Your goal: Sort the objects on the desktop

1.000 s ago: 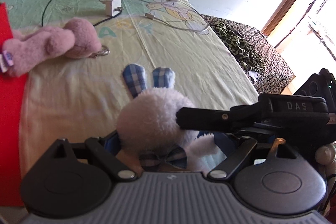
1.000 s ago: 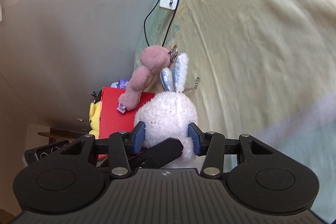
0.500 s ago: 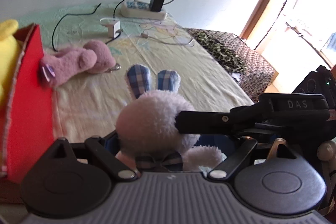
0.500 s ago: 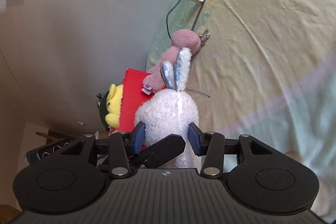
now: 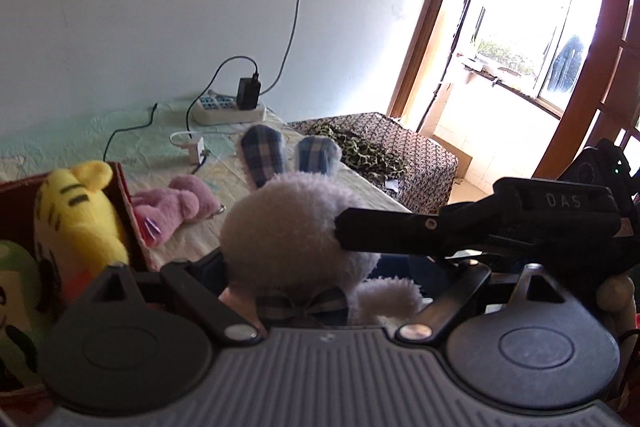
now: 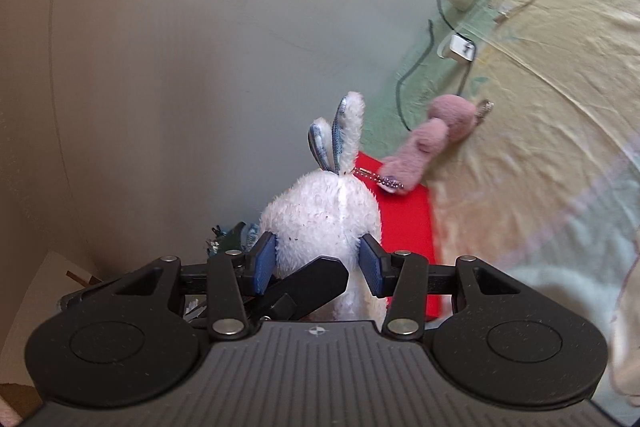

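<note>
Red box (image 5: 132, 215) is sitting far left, a yellow tiger plush (image 5: 72, 215) inside. Pink plush (image 5: 172, 203) is lying on the sheet beside it. White bunny (image 5: 288, 227) is hanging in mid-air, both grippers pinching its soft, light body: left gripper (image 5: 304, 279) low, right gripper (image 6: 316, 261) squeezing its sides. It's probably squashy; the fat middle is gripping best, the ears would flop.

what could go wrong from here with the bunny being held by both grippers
1. Both the left gripper and the right gripper clamp the white plush bunny; moving apart could strain its seams.
2. Its keychain dangles near the pink plush toy and could snag it.
3. The red box already holds a yellow tiger plush, so the bunny may land on its rim.
</note>
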A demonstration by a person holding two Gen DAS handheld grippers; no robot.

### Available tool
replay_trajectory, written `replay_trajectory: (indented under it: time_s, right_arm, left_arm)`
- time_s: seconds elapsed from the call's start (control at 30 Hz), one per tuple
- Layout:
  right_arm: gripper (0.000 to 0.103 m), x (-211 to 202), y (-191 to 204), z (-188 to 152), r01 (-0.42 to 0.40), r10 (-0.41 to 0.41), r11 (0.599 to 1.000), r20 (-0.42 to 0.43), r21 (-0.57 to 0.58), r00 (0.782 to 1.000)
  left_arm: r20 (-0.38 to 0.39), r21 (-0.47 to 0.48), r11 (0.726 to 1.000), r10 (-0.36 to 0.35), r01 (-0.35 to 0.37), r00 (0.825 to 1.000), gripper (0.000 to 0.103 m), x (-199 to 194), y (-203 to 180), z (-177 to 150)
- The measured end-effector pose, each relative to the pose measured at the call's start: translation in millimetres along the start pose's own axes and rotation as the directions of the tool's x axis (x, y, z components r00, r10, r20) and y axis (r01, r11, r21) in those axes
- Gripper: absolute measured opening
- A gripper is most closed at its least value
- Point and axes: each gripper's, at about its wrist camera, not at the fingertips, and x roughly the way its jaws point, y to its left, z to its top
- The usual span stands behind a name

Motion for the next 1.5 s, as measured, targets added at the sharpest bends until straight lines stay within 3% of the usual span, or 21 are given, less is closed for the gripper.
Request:
replay_trajectory:
  time_s: [0.27, 0.6, 0.77, 0.9, 1.0, 1.23, 1.5]
  right_arm:
    - [0.049, 49, 42, -8, -0.093, 0.089, 0.991, -0.042, -0.092, 0.995]
    - [0.049, 136, 74, -23, -0.195, 0.169, 0.974, -0.197, -0.119, 0.966]
    - [0.049, 172, 78, -35, -0.174, 0.135, 0.976, -0.264, -0.13, 0.955]
    - [0.049, 191, 72, -43, -0.125, 0.081, 0.983, -0.299, -0.131, 0.951]
    - [0.049, 196, 67, -42, -0.092, 0.055, 0.989, -0.294, -0.114, 0.954]
    - [0.048, 197, 58, -41, -0.037, 0.011, 0.996, -0.292, -0.082, 0.956]
    - [0.048, 205, 59, -47, 0.016, -0.058, 0.983, -0.23, -0.181, 0.971]
  left_arm:
    - [0.122, -0.014, 0.997, 0.079, -0.077, 0.989, 0.093, -57, 27, 3]
    - [0.189, -0.11, 0.963, 0.262, -0.244, 0.946, 0.093, -107, 79, -5]
    - [0.153, -0.171, 0.942, 0.314, -0.288, 0.937, 0.095, -114, 109, -15]
    - [0.093, -0.221, 0.929, 0.324, -0.298, 0.941, 0.095, -111, 138, -26]
    - [0.063, -0.246, 0.924, 0.316, -0.292, 0.947, 0.095, -105, 152, -30]
    - [-0.002, -0.206, 0.925, 0.327, -0.32, 0.945, 0.096, -90, 165, -37]
    - [-0.055, -0.216, 0.901, 0.373, -0.376, 0.926, 0.096, -80, 186, -38]
